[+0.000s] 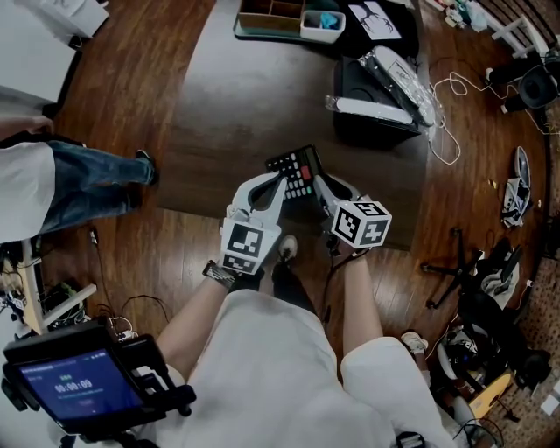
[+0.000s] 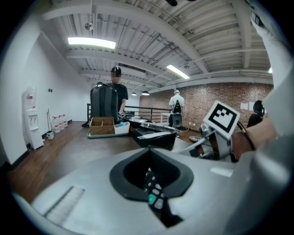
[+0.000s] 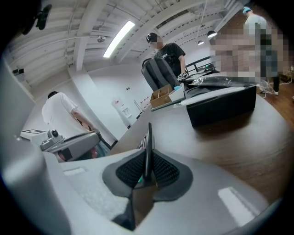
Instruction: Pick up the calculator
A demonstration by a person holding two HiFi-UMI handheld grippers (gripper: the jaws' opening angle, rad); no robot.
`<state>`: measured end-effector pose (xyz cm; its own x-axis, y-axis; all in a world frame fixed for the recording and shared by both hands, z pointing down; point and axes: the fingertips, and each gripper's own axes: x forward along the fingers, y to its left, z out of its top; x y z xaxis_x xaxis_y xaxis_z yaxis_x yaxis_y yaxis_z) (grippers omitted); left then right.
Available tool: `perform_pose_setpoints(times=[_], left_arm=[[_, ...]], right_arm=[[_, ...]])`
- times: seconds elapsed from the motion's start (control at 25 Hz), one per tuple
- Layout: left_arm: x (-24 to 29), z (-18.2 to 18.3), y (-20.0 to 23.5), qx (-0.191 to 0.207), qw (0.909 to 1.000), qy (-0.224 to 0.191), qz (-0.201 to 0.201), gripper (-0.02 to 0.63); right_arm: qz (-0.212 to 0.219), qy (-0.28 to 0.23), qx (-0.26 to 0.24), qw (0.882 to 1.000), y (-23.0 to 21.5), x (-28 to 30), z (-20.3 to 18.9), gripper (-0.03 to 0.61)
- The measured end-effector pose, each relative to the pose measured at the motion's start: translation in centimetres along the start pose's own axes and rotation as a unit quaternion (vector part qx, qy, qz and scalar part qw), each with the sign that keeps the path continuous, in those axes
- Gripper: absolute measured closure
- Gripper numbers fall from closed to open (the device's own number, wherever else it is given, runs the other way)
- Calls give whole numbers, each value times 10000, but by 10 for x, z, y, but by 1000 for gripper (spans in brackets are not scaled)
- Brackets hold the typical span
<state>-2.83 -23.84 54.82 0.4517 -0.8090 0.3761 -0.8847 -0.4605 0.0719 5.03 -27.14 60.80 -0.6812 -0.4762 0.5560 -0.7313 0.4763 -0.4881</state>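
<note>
The black calculator (image 1: 297, 171) with a red key is held up over the near edge of the dark table (image 1: 245, 96). My left gripper (image 1: 282, 189) grips its lower left side and my right gripper (image 1: 317, 185) its right side, both shut on it. In the left gripper view the calculator (image 2: 154, 192) sits tilted between the dark pads (image 2: 183, 176), keys and a green button showing. The right gripper's marker cube (image 2: 222, 118) is beyond it. In the right gripper view the calculator (image 3: 148, 149) is edge-on and upright, pinched between the pads (image 3: 167, 172).
A black box (image 1: 376, 101) with white items on top stands at the table's right. A tray (image 1: 280, 17) with compartments sits at the far edge. A person in jeans (image 1: 87, 175) stands at the left. Cables (image 1: 451, 114) and a tripod (image 1: 459, 262) lie on the floor at the right.
</note>
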Motion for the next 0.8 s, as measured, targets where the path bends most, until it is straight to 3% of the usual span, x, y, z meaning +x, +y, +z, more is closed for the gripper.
perform_pose_setpoints(times=[0.36,0.64,0.8], left_arm=[[-23,22,-4,176,9996,-222,98,607],[-35,55,4,316,9974,-620,204,607],[-48,92,0,426,9942,-977,166,607]], right_arm=[[-161,-969,-184,9950,19,-48,55,531],[-242,-1794,-529,9821,38,-87,102,531],[-275,-2229,-693,9720,55,-113,127,531]])
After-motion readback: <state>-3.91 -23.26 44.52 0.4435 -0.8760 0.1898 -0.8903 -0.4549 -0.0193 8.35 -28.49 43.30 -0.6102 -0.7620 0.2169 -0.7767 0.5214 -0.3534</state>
